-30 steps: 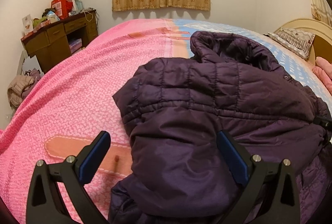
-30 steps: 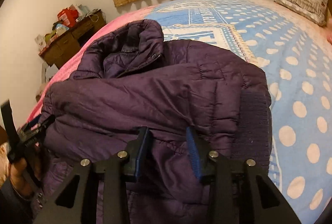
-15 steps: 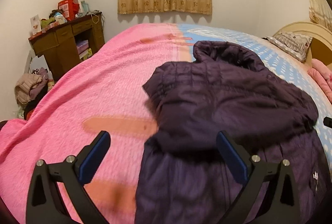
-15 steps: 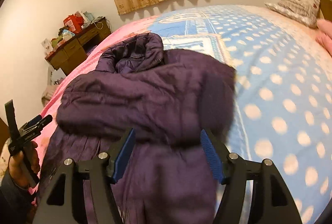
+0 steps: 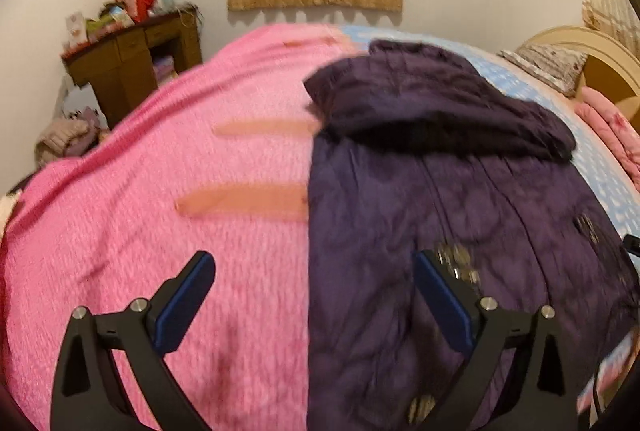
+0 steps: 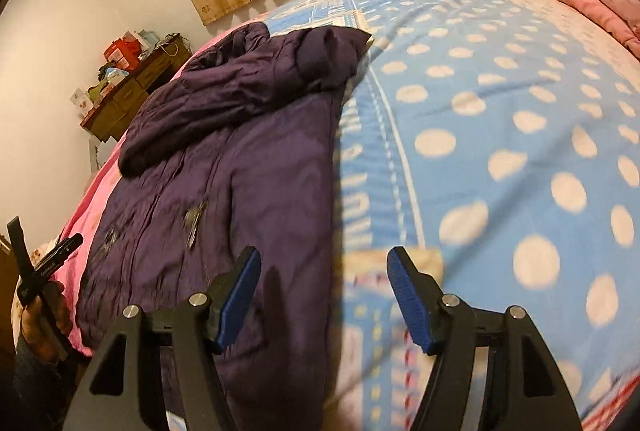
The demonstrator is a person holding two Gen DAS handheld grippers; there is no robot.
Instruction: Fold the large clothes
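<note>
A dark purple puffer jacket (image 5: 460, 215) is laid lengthwise on the bed (image 5: 168, 231), straddling the pink blanket (image 5: 140, 191) and the blue polka-dot quilt (image 6: 500, 119), with its sleeves folded across the chest below the collar. The left tongs (image 5: 314, 305) are held wide apart over the jacket's left edge, gripping nothing. The right tongs (image 6: 324, 297) are likewise spread wide and empty above its right edge.

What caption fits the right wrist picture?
Open right gripper above a dark purple puffer jacket on a blue polka-dot bedspread.
</note>
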